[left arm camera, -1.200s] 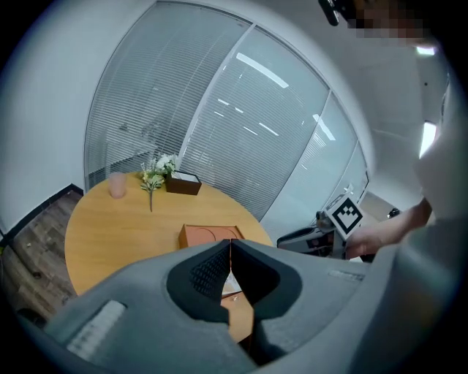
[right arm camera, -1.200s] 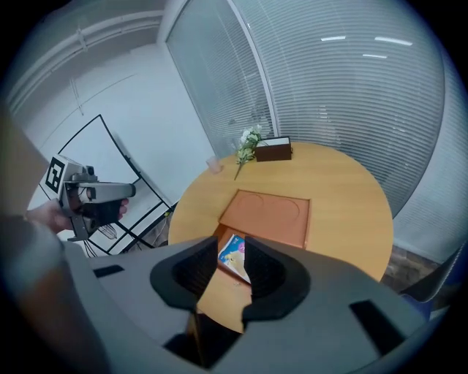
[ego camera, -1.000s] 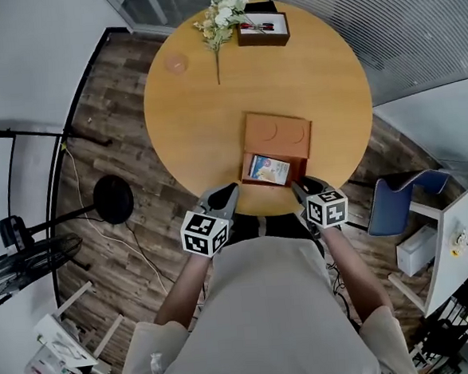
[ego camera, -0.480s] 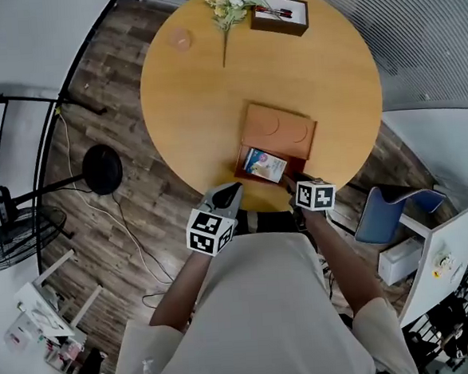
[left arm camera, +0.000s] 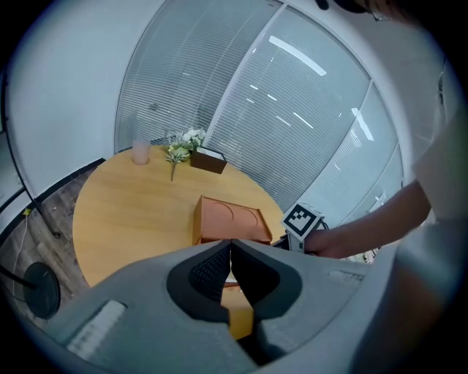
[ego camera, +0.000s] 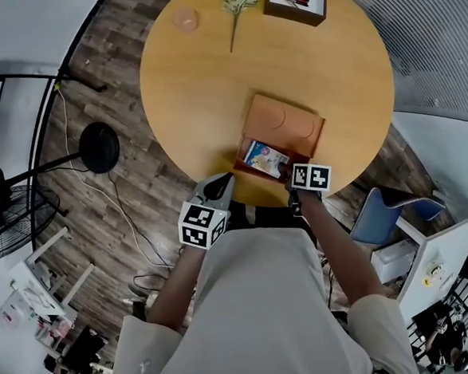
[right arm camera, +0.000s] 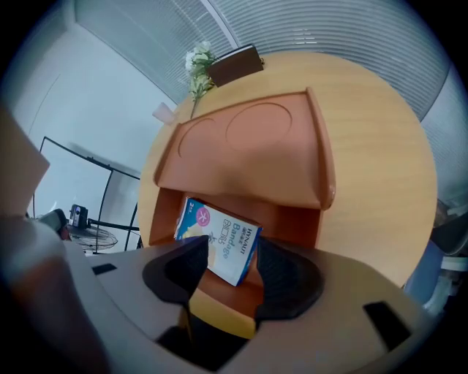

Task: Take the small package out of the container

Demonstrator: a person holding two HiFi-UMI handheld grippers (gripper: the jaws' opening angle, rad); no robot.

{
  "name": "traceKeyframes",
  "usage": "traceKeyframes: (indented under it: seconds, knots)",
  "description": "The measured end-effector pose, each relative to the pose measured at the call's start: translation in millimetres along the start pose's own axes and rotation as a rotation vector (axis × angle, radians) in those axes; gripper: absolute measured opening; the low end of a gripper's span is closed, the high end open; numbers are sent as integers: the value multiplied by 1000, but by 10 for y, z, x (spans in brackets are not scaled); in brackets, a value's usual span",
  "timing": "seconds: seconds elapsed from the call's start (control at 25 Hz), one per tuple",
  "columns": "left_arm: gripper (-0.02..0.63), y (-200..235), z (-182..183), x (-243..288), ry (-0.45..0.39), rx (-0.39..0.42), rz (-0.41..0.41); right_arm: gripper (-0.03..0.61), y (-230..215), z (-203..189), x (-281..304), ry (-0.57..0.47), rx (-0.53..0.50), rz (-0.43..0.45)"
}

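Approach to the grasp, seen from the head view and both gripper views. Package point(right arm camera: 219, 239), a small printed box, lies tilted in the open near end of the container point(ego camera: 281, 123), one corner raised toward the near wall. The container's flat top covers its far part. It stands on the near right of the round table point(ego camera: 203, 88).

Right gripper point(right arm camera: 228, 256) points steeply down at the container's near edge. Its jaws have just been opening and stand wide apart, with the package's near corner showing between them. No pad presses on the package, so nothing is held yet. Left gripper point(left arm camera: 231, 245) hangs at the table's near edge, left of the container, with its jaws together and empty.

Step in hand, as judged: set the right jaws astride the package and close.

- Line the pads up with the package's two long flat sides, not its corners; a corner grip would probably let the box twist out.
- Go low enough to catch more than the raised corner, yet stay clear of the near wall and the top's edge.
- Close gently; the carton looks light and may crush.
- Lift toward the near side, away from the overhanging top.
- The container may slide or tip during the lift; the left gripper is well placed to steady its left wall.
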State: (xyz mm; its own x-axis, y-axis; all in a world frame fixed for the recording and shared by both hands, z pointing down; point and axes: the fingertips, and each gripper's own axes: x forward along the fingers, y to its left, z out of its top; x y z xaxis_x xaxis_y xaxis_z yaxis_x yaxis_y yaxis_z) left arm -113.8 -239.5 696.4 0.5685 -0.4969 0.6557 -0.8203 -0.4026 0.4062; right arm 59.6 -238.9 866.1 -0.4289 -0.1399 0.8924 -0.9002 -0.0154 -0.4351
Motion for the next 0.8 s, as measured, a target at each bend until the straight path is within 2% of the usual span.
traceKeyframes:
  seconds: [0.28, 0.56, 0.8]
  knots:
    - [18, 151, -26, -33, -10, -47, 58, 222, -68, 10, 268, 77, 23, -23]
    - [18, 188, -93, -115, -13, -72, 86, 224, -35, -18, 439, 120, 42, -62]
    - [18, 230, -186, -167, -6, -92, 97, 225, 60, -41, 435, 125, -55, -78]
